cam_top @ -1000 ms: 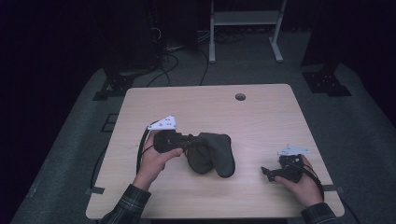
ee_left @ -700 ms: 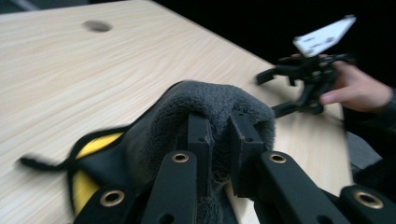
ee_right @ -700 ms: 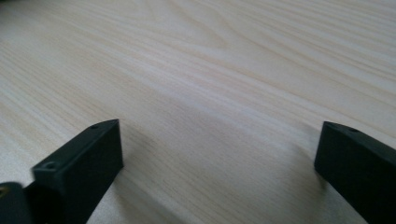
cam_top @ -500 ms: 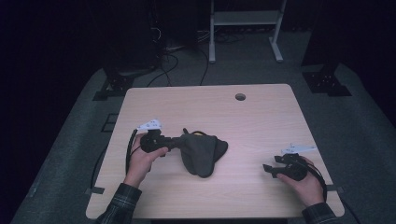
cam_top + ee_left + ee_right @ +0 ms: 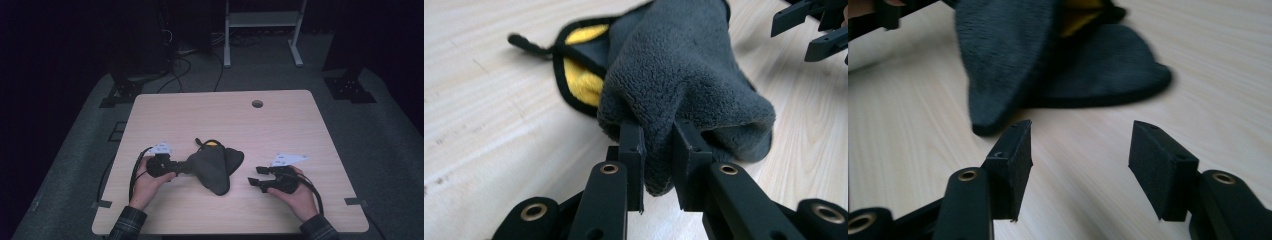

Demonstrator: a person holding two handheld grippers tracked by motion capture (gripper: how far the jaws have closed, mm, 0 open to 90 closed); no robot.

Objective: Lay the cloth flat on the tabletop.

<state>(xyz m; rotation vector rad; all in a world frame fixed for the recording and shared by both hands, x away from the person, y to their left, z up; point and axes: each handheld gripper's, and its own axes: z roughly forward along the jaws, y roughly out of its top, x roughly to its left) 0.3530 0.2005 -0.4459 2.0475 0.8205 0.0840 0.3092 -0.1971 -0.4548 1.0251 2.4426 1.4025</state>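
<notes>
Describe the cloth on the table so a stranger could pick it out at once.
On the pale wooden table, look near the front edge, between the person's two hands. The cloth is a dark grey fleecy heap, pinched at one end by the left gripper; its yellow lining sets it apart.

**Cloth lying between the two grippers on the table**

The cloth (image 5: 215, 167) is lying on the table (image 5: 200, 115), directly ahead of the left gripper (image 5: 182, 166), whose jaws are closing on a bunched fold of it. From that gripper, most of the cloth is stretching forward and to its right, with one flap spreading behind the raised fold. The right gripper (image 5: 255, 176) is sitting just beyond the cloth's far side, its jaws pointing back at the cloth and having just been closing, with nothing between them. The cloth's nearest edge is lying ahead of those jaws, seemingly apart from them. The table's hole (image 5: 257, 104) is sitting well behind both grippers.
</notes>
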